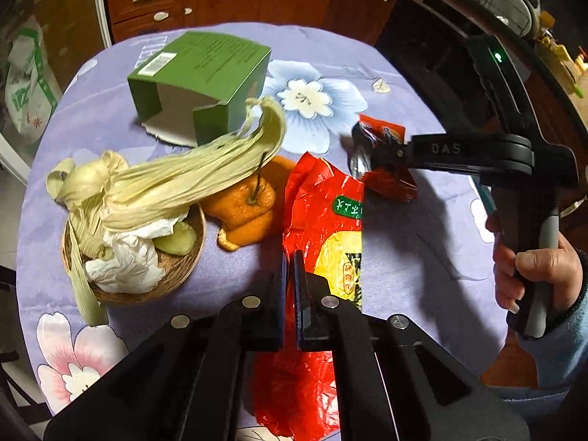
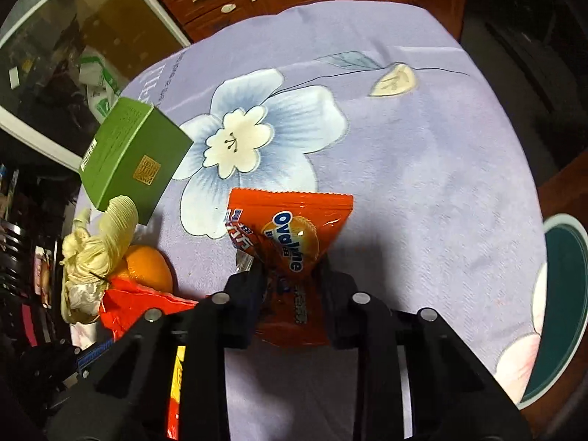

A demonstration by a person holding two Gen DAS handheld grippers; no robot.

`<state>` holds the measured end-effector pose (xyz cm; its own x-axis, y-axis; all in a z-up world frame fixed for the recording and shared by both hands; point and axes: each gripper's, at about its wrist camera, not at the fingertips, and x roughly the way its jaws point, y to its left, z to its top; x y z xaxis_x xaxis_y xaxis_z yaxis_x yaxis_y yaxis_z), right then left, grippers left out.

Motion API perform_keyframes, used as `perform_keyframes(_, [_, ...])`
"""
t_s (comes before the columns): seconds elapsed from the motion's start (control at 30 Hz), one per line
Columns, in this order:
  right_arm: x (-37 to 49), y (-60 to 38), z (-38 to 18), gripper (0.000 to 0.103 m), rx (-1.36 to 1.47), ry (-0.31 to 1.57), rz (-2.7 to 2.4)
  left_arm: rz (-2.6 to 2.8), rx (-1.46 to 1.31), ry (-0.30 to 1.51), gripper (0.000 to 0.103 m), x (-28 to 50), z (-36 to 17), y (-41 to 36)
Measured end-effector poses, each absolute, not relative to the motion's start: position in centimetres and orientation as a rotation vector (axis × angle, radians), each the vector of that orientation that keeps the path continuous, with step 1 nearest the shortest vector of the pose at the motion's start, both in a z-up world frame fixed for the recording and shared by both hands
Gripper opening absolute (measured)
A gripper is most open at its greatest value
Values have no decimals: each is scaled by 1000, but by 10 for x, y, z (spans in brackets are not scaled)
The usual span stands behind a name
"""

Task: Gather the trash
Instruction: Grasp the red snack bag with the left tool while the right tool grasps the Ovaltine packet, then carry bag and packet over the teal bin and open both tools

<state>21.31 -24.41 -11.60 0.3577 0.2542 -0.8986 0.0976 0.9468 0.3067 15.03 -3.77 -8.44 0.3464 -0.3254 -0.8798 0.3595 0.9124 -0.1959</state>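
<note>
On the lilac flowered tablecloth (image 1: 397,257) lies a crumpled red plastic bag (image 1: 323,228). My left gripper (image 1: 292,275) is shut on its near part, and red film shows in the thin slit between the pads. My right gripper (image 2: 290,272) is shut on an orange Ovaltine packet (image 2: 294,242), pinching it at the waist. In the left wrist view the right gripper (image 1: 371,154) holds that packet (image 1: 389,180) right of the bag. A wicker basket (image 1: 176,268) holds corn husks (image 1: 176,176) and white tissue (image 1: 125,261). Orange peel (image 1: 250,209) lies beside it.
A torn green carton (image 1: 205,77) stands at the back of the table, also seen as the carton (image 2: 128,154) on the left. A round dark green container with a white rim (image 2: 562,294) sits off the table's right edge. A hand (image 1: 536,268) holds the right gripper's handle. Wooden drawers (image 1: 154,0) stand behind.
</note>
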Motion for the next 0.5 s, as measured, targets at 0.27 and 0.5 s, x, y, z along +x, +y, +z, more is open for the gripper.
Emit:
perform_keyframes(0.27, [176, -293, -82, 24, 393, 1121, 47, -491, 68, 1082, 3, 140, -58, -63])
perform_keyframes(0.5, [137, -340, -67, 24, 442, 1064, -13, -548, 130, 1020, 3, 129, -31, -104])
